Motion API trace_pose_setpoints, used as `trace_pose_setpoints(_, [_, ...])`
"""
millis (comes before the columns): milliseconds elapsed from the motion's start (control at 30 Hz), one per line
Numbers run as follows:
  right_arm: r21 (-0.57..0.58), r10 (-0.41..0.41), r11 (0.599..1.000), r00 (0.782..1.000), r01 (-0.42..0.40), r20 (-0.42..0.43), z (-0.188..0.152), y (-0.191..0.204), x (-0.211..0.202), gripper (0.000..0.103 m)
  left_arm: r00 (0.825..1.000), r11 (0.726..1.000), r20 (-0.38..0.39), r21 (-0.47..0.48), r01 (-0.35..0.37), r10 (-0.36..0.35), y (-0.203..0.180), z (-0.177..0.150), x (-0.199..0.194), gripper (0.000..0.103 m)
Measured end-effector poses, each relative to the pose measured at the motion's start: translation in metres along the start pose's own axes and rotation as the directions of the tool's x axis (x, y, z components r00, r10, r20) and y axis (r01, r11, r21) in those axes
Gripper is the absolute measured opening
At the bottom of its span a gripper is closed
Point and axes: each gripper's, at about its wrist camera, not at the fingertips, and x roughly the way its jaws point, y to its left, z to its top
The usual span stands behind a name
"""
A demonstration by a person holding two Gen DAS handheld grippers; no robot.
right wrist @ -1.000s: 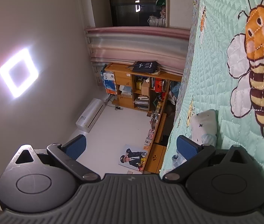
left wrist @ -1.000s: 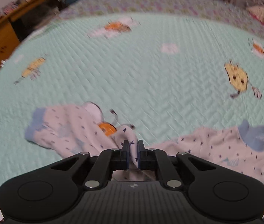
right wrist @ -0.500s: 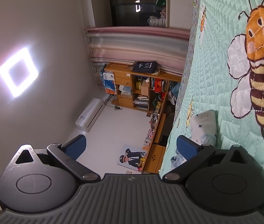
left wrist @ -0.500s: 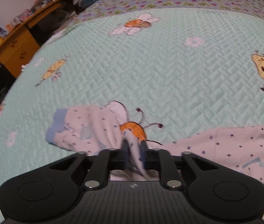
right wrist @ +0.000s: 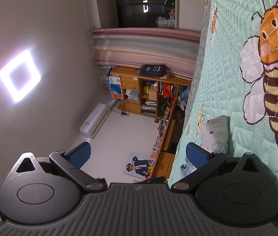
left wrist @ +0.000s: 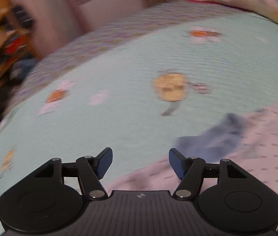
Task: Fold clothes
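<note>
Fingers of L gripper are gaping wide, holding nothing; frame's blurring. Garment is lying lower right, running toward upper right, nearer L. Pale w/ small dark stars, blue trim. R gripper is also wide, empty, sitting sideways on quilt.

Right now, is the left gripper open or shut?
Open. The left gripper has its two blue pads spread wide apart with nothing between them; the white patterned garment lies loose on the green bedspread beyond it.

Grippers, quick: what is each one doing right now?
Left gripper: open, holding nothing, above the garment.
Right gripper: open, holding nothing.
</note>
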Motion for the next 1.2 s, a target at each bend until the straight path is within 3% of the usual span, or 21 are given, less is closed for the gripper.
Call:
trace_pose_setpoints(167, [0.005, 0.003, 1.000, 1.000, -0.003, 0.002, 0.000, -0.001, 0.000, 0.102, 0.997, 0.999, -0.067, 0.010, 0.039, -0.039, -0.007, 0.001, 0.031, 0.065])
trace_pose_setpoints(400, [0.010, 0.005, 1.000, 1.000, -0.005, 0.005, 0.000, -0.002, 0.002, 0.102, 0.987, 0.990, -0.085, 0.021, 0.138, -0.136, -0.011, -0.002, 0.039, 0.064])
trace_pose_setpoints(467, [0.012, 0.006, 1.000, 1.000, -0.006, 0.006, 0.000, -0.002, 0.002, 0.102, 0.983, 0.987, -0.102, 0.047, 0.157, -0.151, -0.018, -0.002, 0.043, 0.051])
trace_pose_setpoints(533, [0.013, 0.007, 1.000, 1.000, -0.008, 0.007, 0.001, -0.002, 0.003, 0.102, 0.979, 0.982, -0.111, 0.051, 0.180, -0.174, -0.022, -0.002, 0.044, 0.029])
trace_pose_setpoints(600, [0.015, 0.009, 1.000, 1.000, -0.009, 0.008, 0.001, -0.003, 0.003, 0.102, 0.984, 0.986, -0.107, 0.077, 0.149, -0.140, -0.026, 0.000, 0.042, 0.015])
trace_pose_setpoints(667, [0.015, 0.009, 1.000, 1.000, -0.009, 0.009, 0.000, -0.003, 0.003, 0.102, 0.988, 0.988, -0.102, 0.085, 0.127, -0.118, -0.025, 0.001, 0.041, 0.013])
trace_pose_setpoints(900, [0.016, 0.010, 1.000, 1.000, -0.010, 0.010, 0.001, -0.004, 0.003, 0.102, 0.996, 0.989, -0.087, 0.146, 0.037, -0.024, -0.034, 0.003, 0.041, 0.012])
trace_pose_setpoints(1200, [0.018, 0.012, 1.000, 1.000, -0.012, 0.009, 0.003, -0.005, 0.004, 0.102, 0.995, 0.987, -0.088, 0.157, -0.030, 0.045, -0.037, 0.006, 0.045, 0.011])
